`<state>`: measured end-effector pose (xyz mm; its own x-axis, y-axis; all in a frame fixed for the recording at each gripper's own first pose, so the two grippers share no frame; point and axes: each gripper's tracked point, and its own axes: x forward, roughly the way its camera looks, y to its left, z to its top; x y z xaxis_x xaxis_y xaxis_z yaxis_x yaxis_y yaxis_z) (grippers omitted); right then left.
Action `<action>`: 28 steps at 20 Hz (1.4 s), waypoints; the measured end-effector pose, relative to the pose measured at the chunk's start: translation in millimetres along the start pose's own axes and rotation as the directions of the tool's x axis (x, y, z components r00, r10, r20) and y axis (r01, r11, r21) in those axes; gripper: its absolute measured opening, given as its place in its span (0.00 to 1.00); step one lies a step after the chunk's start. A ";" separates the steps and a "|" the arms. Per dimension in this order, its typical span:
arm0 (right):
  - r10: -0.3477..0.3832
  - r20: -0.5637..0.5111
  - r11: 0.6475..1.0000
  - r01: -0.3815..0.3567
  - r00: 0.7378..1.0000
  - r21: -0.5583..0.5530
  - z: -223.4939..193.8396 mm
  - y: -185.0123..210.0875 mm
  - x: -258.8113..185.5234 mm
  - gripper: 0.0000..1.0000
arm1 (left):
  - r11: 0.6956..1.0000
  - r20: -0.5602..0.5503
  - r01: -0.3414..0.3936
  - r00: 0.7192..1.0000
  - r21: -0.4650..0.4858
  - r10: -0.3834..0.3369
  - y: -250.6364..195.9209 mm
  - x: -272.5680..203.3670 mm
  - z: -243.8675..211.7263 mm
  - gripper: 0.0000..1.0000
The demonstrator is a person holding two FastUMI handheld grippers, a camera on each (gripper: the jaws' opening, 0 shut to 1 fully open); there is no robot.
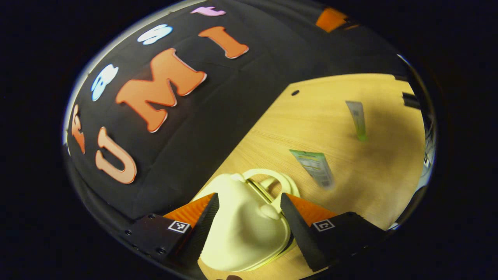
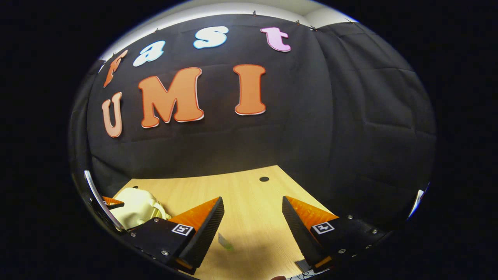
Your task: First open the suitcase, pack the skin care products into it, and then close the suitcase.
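Suitcase: a small cream hard-shell suitcase (image 1: 245, 229) is lying closed on the wooden bench (image 1: 311, 116), its looped handle (image 1: 272, 181) pointing away from the camera and a latch knob showing on the lid.
Left tongs: the left tongs (image 1: 249, 221) are sitting wide apart, straddling the suitcase — the fingers are flanking its sides, and I cannot tell whether either is touching the shell.
Skin care products: a green-and-white tube (image 1: 314, 167) is lying just beyond the handle; a slimmer tube with a green cap (image 1: 358, 119) is lying farther off, well apart from the first.
Right tongs: the right tongs (image 2: 253, 225) are hanging open over bare bench, gripping nothing.
Risk: the shell is looking smooth and rounded, so the fingers are likely to slide off it — or shove the whole case along the bench instead of lifting the lid, perhaps into the nearer tube.
Left gripper view: giving the close look at latch, handle and both tubes.
Right gripper view: placing the suitcase (image 2: 136, 208) far to its left edge, with a small green-tipped tube (image 2: 225, 242) lying between its own fingers.
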<state>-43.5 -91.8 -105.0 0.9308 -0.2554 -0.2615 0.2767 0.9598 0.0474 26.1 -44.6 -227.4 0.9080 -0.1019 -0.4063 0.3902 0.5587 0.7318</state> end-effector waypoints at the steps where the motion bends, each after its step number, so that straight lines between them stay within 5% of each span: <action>1: -0.015 -0.015 1.000 0.016 1.000 0.008 -5.4 -7.8 0.1 0.95 | 0.999 -0.015 0.020 1.000 0.033 -0.020 -10.7 5.1 -1.8 0.98; 16: -0.110 -0.089 0.993 0.112 0.990 0.025 -25.2 -59.0 8.8 0.95 | 0.974 -0.225 0.079 0.974 0.210 -0.031 -33.0 73.4 -19.1 1.00; 17: -0.111 -0.090 0.993 0.114 0.990 0.025 -24.9 -59.8 8.9 0.95 | 0.974 -0.240 0.085 0.970 0.209 -0.033 -35.4 73.5 -19.4 0.90; 19: -0.112 -0.090 0.993 0.114 0.990 0.020 -24.0 -60.6 9.4 0.95 | 0.975 -0.243 0.092 0.969 0.202 -0.041 -44.0 80.9 -25.4 0.35; 20: -0.112 -0.089 0.993 0.114 0.990 0.017 -22.7 -60.6 9.8 0.95 | 0.972 -0.258 0.113 0.964 0.206 -0.057 -49.0 78.5 -23.9 0.24; 24: -0.104 -0.087 0.994 0.107 0.991 0.021 -20.7 -58.0 11.3 0.95 | 0.972 -0.272 0.143 0.958 0.187 -0.089 -46.2 76.1 -16.3 0.08; 28: -0.081 -0.088 0.996 0.084 0.993 0.030 -19.0 -46.8 13.8 0.95 | 0.985 -0.269 0.154 0.955 0.075 -0.129 -37.6 67.8 -8.6 0.07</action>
<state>-48.1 -138.1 -129.1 0.8807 -0.3209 -0.3483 0.3608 0.9310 0.0546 71.7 -65.5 -287.2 0.7754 0.0518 -0.6294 0.5361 0.4728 0.6994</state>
